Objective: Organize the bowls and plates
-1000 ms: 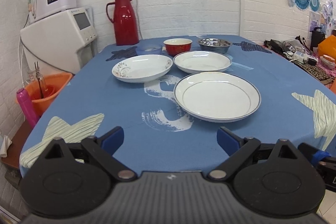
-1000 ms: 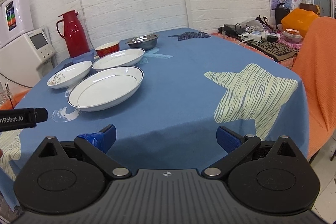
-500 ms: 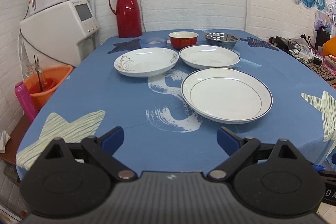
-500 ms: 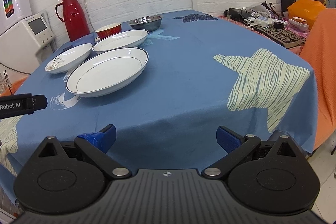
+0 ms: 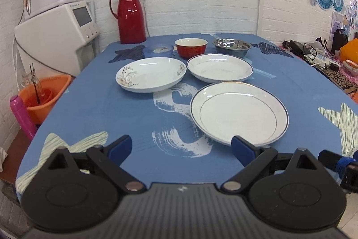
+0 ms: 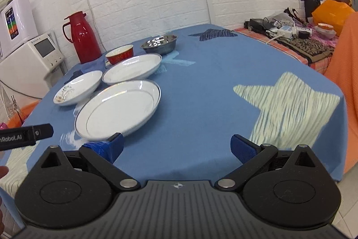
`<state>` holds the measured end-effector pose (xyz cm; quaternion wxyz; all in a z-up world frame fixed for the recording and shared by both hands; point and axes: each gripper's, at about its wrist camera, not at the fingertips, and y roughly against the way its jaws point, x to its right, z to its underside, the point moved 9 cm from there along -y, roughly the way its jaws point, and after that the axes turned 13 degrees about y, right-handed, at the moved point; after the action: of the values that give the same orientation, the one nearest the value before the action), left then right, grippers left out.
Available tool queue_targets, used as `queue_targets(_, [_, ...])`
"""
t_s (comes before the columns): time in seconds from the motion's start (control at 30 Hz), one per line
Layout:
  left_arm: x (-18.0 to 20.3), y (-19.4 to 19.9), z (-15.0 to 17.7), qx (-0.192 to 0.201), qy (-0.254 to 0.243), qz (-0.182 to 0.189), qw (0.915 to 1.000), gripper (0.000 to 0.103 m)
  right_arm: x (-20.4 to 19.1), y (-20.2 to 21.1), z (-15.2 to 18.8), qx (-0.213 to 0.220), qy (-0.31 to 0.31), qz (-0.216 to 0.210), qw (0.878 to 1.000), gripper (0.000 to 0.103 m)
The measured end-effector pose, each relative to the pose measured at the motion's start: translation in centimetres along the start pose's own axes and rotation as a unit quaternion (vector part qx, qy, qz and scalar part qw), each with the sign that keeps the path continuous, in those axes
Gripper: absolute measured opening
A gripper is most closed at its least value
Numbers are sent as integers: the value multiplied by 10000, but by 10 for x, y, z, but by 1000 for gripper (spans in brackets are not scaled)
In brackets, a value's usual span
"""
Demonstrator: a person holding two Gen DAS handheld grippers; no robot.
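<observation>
Three white plates lie on the blue tablecloth [image 5: 111, 118]: a large rimmed plate [image 5: 239, 113] [image 6: 118, 109] nearest me, a floral plate [image 5: 151, 74] [image 6: 77, 87] to its far left, and a blue-rimmed plate [image 5: 220, 68] [image 6: 132, 68] behind it. Further back stand a red bowl [image 5: 190, 48] [image 6: 119, 54], a steel bowl [image 5: 232, 46] [image 6: 160, 44] and a small blue bowl [image 5: 158, 50]. My left gripper [image 5: 181, 147] is open, its right finger overlapping the large plate's near rim. The right gripper [image 6: 176, 147] is open too, its left finger at that plate's near edge.
A red thermos [image 5: 130, 16] stands at the back left. White appliances [image 5: 56, 24], an orange basin [image 5: 42, 95] and a pink bottle [image 5: 21, 115] sit off the table's left side. Cluttered cables and boxes [image 6: 288, 30] fill the right side; an orange chair cover [image 6: 344, 86] is near right.
Both grippers have moved forward towards the large rimmed plate, which now looks nearer and reaches their fingertips. Both stay open.
</observation>
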<state>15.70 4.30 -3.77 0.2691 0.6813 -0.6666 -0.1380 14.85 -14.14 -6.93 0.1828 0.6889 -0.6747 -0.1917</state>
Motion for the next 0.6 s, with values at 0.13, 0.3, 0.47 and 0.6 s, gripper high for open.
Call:
queue_targets(0.13, [3, -35, -25, -628, 60, 426, 9971, 94, 1, -49, -52, -159, 454, -33, 9988, 90])
queue_targets(0.3, [9, -93, -36, -1478, -10, 473, 9879, 94, -7, -127, -63, -1424, 783, -284, 9863, 87])
queue_targets(0.47, [8, -134, -35, -2090, 26, 512, 9766, 94, -13, -164, -54, -2193, 941, -370, 9704, 87])
queue_targets(0.6, [5, -153, -35, -2248, 60, 573, 9727, 94, -16, -175, -49, -2506, 804, -385, 9640, 87])
